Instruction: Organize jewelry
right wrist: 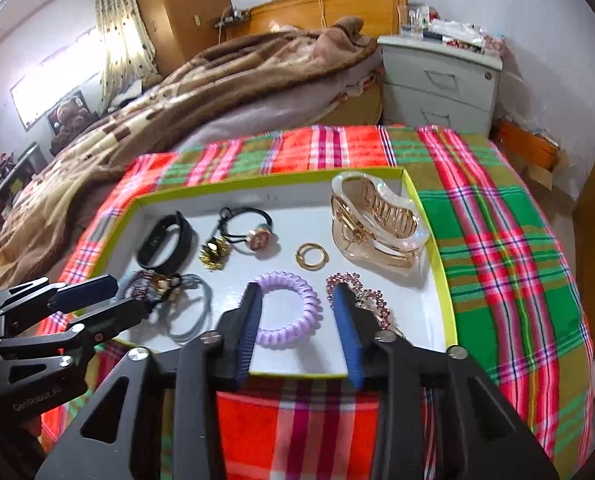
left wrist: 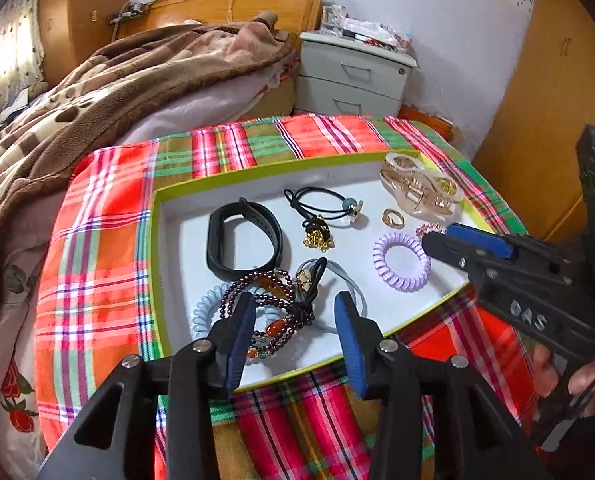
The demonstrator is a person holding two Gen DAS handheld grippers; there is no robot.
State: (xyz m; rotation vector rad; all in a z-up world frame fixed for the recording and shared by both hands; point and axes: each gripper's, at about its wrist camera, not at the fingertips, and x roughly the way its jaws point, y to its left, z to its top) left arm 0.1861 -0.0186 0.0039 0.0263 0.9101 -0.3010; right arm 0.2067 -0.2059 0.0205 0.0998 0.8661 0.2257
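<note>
Jewelry lies in the tray (right wrist: 443,276). Left gripper (left wrist: 295,322) hovers wide over the beads (left wrist: 281,300) at its near-left corner; right gripper (right wrist: 297,312), wide too, straddles the purple coil (right wrist: 287,308).

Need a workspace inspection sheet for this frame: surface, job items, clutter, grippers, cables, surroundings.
Surface: plaid cloth under green-rimmed white tray.
Job's things: black wristband, lilac coil hair tie, gold ring, clear-and-gold claw clip, dark bead bracelets, all in tray.
Clutter: nothing seen.
Grippers: left gripper open over bracelets; right gripper open over coil tie.
Cables: nothing seen.
Surroundings: brown blanket, grey nightstand.
</note>
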